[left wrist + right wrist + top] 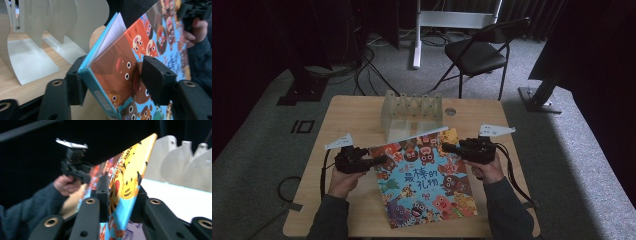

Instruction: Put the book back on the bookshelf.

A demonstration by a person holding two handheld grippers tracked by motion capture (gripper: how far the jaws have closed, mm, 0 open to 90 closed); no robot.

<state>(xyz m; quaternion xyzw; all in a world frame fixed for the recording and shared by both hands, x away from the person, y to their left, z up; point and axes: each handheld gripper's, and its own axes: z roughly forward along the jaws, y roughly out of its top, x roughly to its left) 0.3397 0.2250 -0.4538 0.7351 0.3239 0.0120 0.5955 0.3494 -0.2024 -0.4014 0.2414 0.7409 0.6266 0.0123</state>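
A colourful picture book [424, 177] is seen at the centre of the high view, its far edge raised off the tabletop [347, 115] and its near edge low, just in front of a pale row of bookends [412, 112]. Its left edge is grasped between the jaws of the left gripper [379, 161], pads set against front and back cover. The upper right corner is gripped by the right gripper [446, 147], jaws clenched on the cover. Both grippers are held about level, pointed inward at each other, with forearms entering from the bottom edge. In the right gripper view the book is blurred, and its lower part is cut off by the frame
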